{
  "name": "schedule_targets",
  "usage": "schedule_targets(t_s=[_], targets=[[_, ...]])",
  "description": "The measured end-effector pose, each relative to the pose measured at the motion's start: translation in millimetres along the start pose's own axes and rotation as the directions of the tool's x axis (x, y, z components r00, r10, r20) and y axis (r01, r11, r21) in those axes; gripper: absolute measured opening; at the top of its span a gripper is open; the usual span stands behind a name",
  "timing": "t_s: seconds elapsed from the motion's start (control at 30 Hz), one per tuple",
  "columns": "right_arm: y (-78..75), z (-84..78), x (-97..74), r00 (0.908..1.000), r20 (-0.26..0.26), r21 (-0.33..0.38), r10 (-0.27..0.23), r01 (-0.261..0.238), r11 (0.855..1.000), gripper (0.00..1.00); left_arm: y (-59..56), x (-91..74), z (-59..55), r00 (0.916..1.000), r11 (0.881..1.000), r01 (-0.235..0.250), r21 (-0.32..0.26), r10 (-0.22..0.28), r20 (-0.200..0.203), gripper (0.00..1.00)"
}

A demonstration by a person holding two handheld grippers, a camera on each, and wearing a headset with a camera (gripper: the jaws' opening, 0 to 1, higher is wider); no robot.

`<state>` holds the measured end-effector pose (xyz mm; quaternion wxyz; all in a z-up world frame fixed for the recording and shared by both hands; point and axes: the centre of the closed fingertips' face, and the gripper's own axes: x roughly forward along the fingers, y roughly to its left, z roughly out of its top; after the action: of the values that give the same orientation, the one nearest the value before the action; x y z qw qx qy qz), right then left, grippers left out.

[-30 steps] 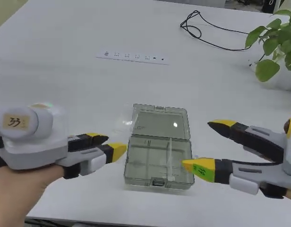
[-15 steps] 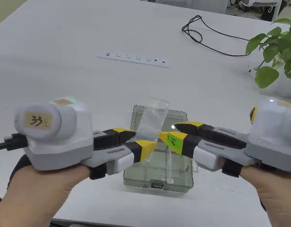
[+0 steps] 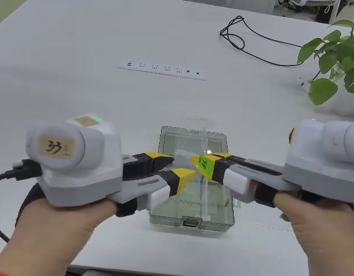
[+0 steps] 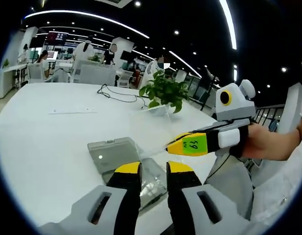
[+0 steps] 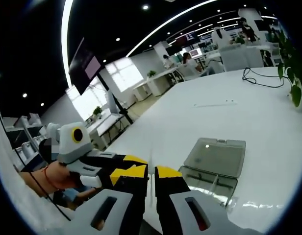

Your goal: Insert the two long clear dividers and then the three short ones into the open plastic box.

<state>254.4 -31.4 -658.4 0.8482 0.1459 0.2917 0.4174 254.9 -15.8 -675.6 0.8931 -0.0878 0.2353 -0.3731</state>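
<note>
Standing in open box point(image 3: 165, 210): 1 long divider point(image 3: 206, 201); 2nd divider point(image 4: 150, 129) gripped above.

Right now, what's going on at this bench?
A person is fitting clear dividers into an open plastic box. The right gripper pinches a clear divider above the box. The left gripper sits close beside it, its jaws slightly apart. An upright divider is already standing inside the box.

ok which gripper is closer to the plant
Right. The right gripper is over the box on the side toward the plant; the left gripper is at the box's other side, farther away.
</note>
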Motion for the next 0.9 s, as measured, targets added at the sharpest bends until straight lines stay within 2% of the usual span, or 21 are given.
schedule_targets(t_s=[0.03,0.07,0.1,0.17,0.27,0.57,0.77,0.9], targets=[[-0.7,0.6,0.2,0.9999,0.005,0.0,-0.01,0.01,1.0,0.07,-0.3,0.1,0.5,1.0,1.0,0.007,-0.021,-0.007,0.006,0.16],[-1.0,0.1,0.7,0.9999,0.003,0.001,-0.015,0.015,1.0,0.07,-10.6,1.0,3.7,0.9982,0.994,0.057,-0.092,-0.055,0.024,0.21],[-0.6,-0.3,1.1,0.9999,0.002,0.004,-0.014,0.014,1.0,0.06,-11.9,1.4,5.1,0.9979,0.994,0.059,-0.088,-0.057,0.03,0.28],[-0.4,-0.1,2.4,0.9998,-0.001,0.006,-0.018,0.018,1.0,0.06,-10.8,1.9,2.6,0.9989,0.999,0.046,-0.015,-0.045,0.008,0.31],[-2.0,2.2,3.1,0.9998,-0.002,0.006,-0.021,0.021,1.0,0.06,-12.4,2.5,2.3,0.9986,0.998,0.051,-0.04,-0.051,0.013,0.32],[-2.4,9.6,5.4,0.9991,-0.016,0.012,-0.039,0.039,0.999,0.07,-11.0,-4.7,-1.5,0.9969,0.997,0.079,0.014,-0.079,0.006,0.39],[-8.2,16.2,7.9,0.9959,-0.036,0.038,-0.083,0.084,0.996,0.07,-3.1,-15.2,-7.8,0.9947,0.993,0.103,0.053,-0.103,-0.009,0.48],[-14.9,16.4,11.6,0.9903,-0.068,0.035,-0.122,0.124,0.992,0.07,3.9,-21.2,-15.1,0.9919,0.986,0.126,0.105,-0.123,-0.03,0.57]])
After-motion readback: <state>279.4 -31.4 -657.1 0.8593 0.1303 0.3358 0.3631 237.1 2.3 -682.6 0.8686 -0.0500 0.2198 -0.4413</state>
